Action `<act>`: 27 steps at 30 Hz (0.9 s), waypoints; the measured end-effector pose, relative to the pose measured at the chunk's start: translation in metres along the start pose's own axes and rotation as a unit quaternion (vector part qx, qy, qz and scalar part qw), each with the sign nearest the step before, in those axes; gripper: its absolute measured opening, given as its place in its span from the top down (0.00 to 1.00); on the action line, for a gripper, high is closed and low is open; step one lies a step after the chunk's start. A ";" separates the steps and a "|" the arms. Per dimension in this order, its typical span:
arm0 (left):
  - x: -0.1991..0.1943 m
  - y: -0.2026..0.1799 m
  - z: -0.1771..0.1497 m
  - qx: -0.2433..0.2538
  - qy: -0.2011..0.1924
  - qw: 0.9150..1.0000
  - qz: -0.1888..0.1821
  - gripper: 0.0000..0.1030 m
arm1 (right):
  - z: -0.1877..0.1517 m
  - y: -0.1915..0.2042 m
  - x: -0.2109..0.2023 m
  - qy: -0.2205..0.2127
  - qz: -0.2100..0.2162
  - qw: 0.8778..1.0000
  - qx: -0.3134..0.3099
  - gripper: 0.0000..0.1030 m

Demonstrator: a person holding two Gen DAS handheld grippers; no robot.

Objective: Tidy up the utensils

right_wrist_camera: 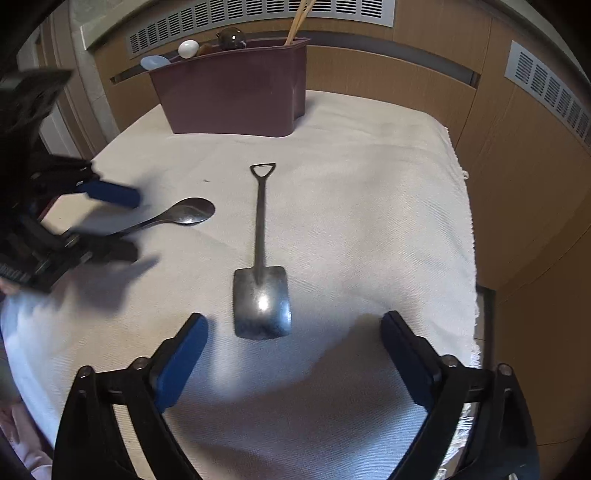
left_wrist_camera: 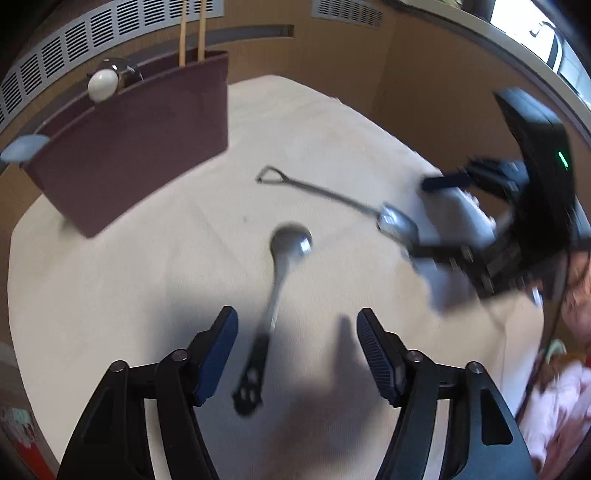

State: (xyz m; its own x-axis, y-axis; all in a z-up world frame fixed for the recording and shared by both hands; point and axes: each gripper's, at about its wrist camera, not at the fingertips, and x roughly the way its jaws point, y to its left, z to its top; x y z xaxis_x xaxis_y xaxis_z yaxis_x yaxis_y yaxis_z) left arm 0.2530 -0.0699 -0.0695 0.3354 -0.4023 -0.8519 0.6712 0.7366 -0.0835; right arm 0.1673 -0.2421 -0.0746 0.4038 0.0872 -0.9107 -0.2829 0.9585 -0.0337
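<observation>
A round steel spoon (left_wrist_camera: 291, 242) (right_wrist_camera: 192, 212) lies on the white cloth (left_wrist_camera: 129, 277) (right_wrist_camera: 369, 221). Its dark handle end runs back between the fingers of my left gripper (left_wrist_camera: 295, 325) (right_wrist_camera: 122, 225), which is open, with neither pad touching the handle. A shovel-shaped steel spoon (right_wrist_camera: 262, 302) (left_wrist_camera: 397, 221) lies beside it, with its blade toward my right gripper (right_wrist_camera: 295, 321) (left_wrist_camera: 424, 218). The right gripper stands wide open just above the blade and holds nothing. A maroon utensil holder (left_wrist_camera: 136, 147) (right_wrist_camera: 236, 96) stands at the cloth's far side.
The holder contains wooden chopsticks (left_wrist_camera: 192, 33) (right_wrist_camera: 299, 18), a white spoon (left_wrist_camera: 103, 85) (right_wrist_camera: 188, 48) and a pale blue utensil (left_wrist_camera: 24, 147) (right_wrist_camera: 155, 62). Wood panelling with vent grilles (right_wrist_camera: 258, 11) rises behind. The cloth's edge (right_wrist_camera: 469, 229) drops off on the right.
</observation>
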 end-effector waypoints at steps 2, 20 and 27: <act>0.011 0.005 0.018 -0.012 0.004 1.000 0.005 0.47 | -0.001 0.002 0.000 0.003 0.012 1.000 -0.003 0.00; -0.039 0.032 -0.009 -0.139 -0.111 0.979 0.095 0.72 | -0.010 0.023 -0.001 -0.007 -0.012 0.999 -0.049 0.10; -0.076 0.047 -0.036 -0.211 -0.172 0.959 0.075 0.72 | 0.004 0.047 0.000 -0.004 0.004 0.997 -0.074 0.72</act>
State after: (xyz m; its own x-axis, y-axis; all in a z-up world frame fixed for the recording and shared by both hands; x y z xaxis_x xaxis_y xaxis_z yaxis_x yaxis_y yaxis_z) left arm 0.2356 0.0150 -0.0271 0.6543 -0.3768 -0.6557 0.2961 0.9255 -0.2364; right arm 0.1579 -0.1955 -0.0746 0.4074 0.0965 -0.9081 -0.4104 0.9077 -0.0877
